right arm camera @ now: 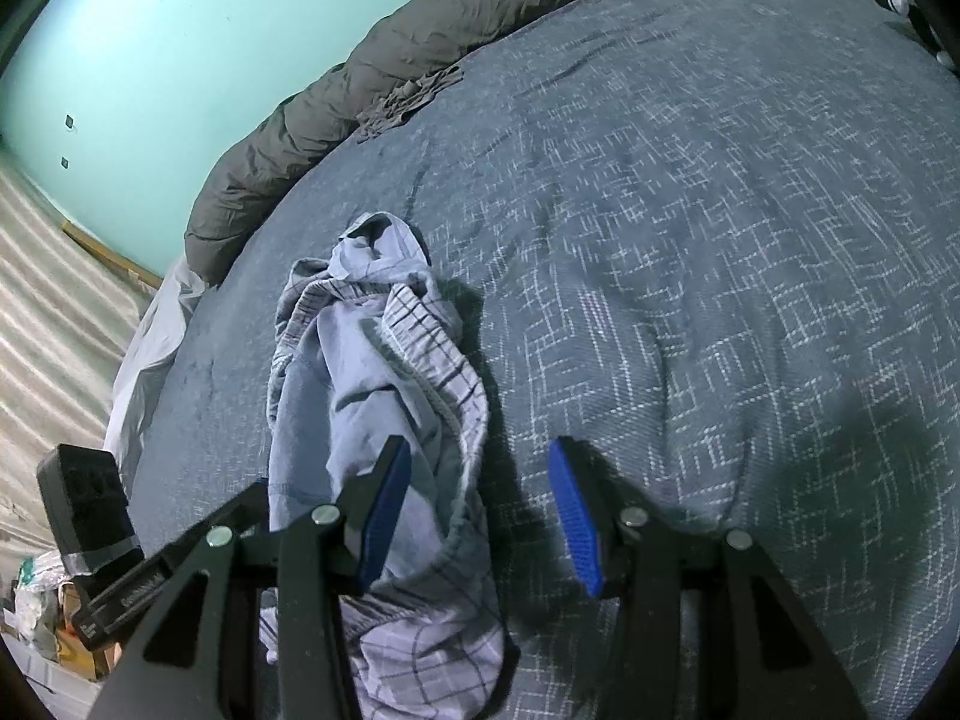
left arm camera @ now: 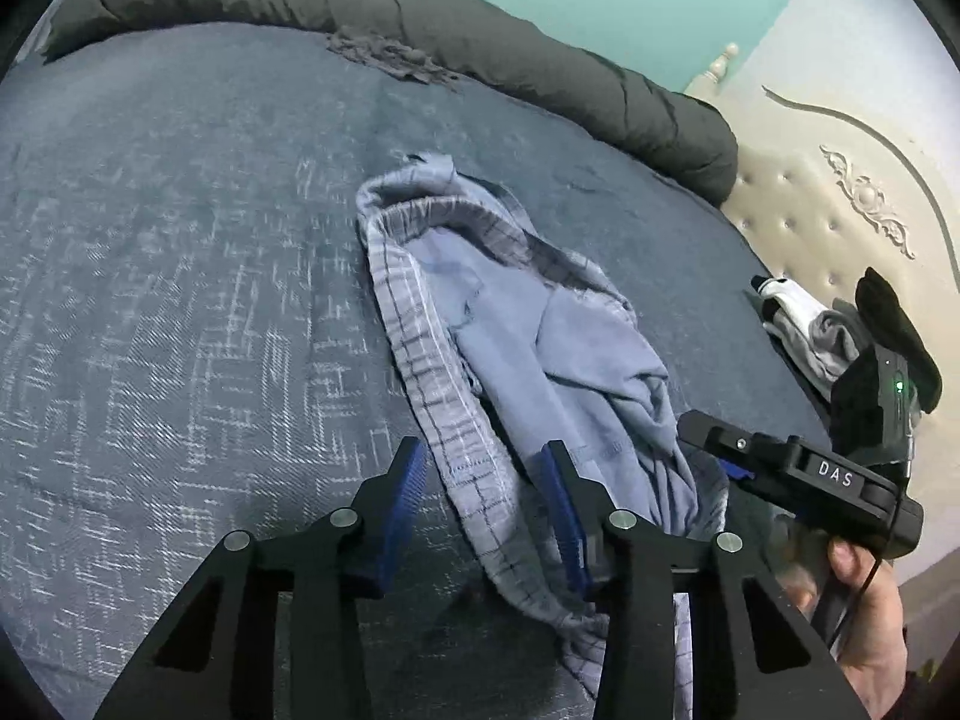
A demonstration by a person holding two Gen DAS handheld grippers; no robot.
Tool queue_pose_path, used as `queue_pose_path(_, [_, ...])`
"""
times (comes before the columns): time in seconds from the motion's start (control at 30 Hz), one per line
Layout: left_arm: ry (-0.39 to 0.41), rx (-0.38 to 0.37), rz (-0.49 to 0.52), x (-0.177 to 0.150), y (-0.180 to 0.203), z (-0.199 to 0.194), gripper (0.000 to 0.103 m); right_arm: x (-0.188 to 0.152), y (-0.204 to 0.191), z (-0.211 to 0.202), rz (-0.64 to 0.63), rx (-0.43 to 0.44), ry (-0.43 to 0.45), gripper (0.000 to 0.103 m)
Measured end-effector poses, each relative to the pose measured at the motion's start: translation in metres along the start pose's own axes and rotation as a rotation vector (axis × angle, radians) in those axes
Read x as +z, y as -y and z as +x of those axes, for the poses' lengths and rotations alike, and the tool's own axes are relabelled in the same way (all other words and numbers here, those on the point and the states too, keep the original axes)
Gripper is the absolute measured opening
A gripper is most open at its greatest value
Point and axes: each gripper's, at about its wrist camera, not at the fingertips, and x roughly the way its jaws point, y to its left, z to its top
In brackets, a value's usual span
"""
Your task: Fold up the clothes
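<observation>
A crumpled pair of light blue plaid shorts (left arm camera: 510, 324) lies bunched on the blue-grey bedspread (left arm camera: 180, 300), waistband at the far end. My left gripper (left arm camera: 480, 480) is open, its fingers straddling the near plaid edge of the shorts. The right gripper body (left arm camera: 798, 474) shows at the right of the left wrist view, held by a hand. In the right wrist view the shorts (right arm camera: 372, 372) lie left of centre. My right gripper (right arm camera: 480, 492) is open; its left finger (right arm camera: 384, 516) rests over the cloth and its right finger (right arm camera: 576, 516) is above bare bedspread (right arm camera: 720, 300).
A rolled dark grey duvet (left arm camera: 420, 30) lines the far edge of the bed. Socks and small garments (left arm camera: 828, 330) lie by the cream tufted headboard (left arm camera: 840, 210). A teal wall (right arm camera: 150, 30) is behind. The bed edge and striped floor (right arm camera: 48, 330) are at left.
</observation>
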Motion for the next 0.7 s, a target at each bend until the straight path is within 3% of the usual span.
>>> queue_pose_path(0.2, [-0.030, -0.032, -0.061, -0.005, -0.012, 0.008, 0.041, -0.001, -0.005, 0.000, -0.016, 0.006, -0.002, 0.048])
queue_pose_path(0.37, [-0.051, -0.062, -0.113, -0.008, -0.022, 0.013, 0.020, -0.002, -0.007, 0.000, -0.037, 0.021, -0.001, 0.048])
queue_pose_path(0.43, [-0.052, -0.078, -0.133, -0.008, -0.025, 0.012, 0.011, -0.002, -0.008, 0.000, -0.045, 0.027, -0.001, 0.032])
queue_pose_path(0.47, [-0.047, -0.079, -0.128, -0.008, -0.024, 0.010, 0.010, -0.003, -0.009, 0.000, -0.049, 0.030, -0.001, 0.018])
queue_pose_path(0.57, [-0.033, -0.080, -0.113, -0.007, -0.020, 0.005, 0.007, -0.003, -0.010, -0.001, -0.062, 0.039, 0.000, 0.004])
queue_pose_path(0.7, [-0.010, -0.073, -0.084, -0.005, -0.014, -0.005, 0.006, -0.002, -0.011, -0.005, -0.068, 0.039, 0.024, 0.003])
